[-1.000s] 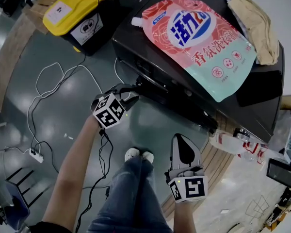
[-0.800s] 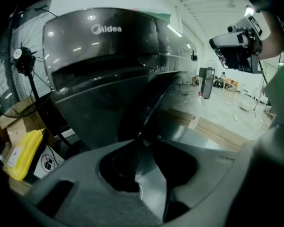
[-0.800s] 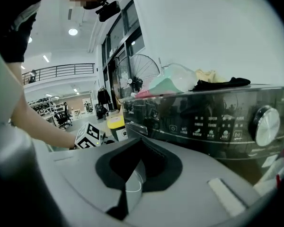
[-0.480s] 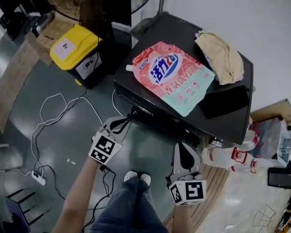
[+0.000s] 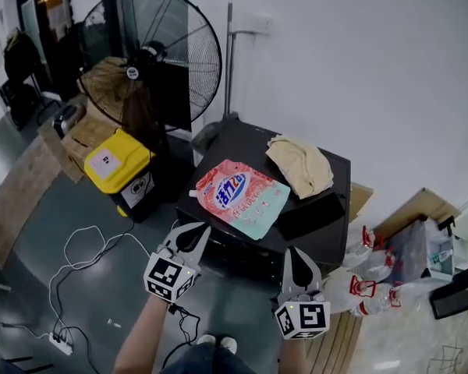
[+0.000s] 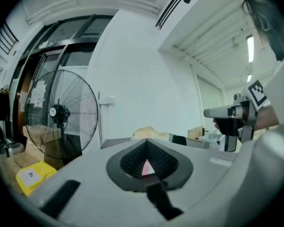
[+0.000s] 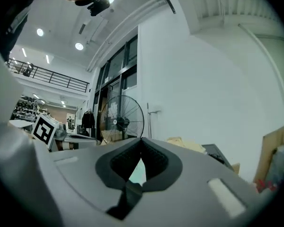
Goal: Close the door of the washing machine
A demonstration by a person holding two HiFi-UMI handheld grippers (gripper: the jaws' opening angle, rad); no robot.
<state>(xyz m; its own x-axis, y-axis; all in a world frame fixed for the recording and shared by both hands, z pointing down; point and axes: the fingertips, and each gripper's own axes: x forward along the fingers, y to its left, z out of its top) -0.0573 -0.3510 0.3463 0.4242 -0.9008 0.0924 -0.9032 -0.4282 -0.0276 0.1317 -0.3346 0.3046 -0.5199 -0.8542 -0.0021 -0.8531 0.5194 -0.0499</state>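
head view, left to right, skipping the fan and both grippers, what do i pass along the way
power strip → yellow bin → detergent pouch → beige cloth → plastic bottles

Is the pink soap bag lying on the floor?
No, the pink soap bag lies on top of the black washing machine, next to a beige cloth.
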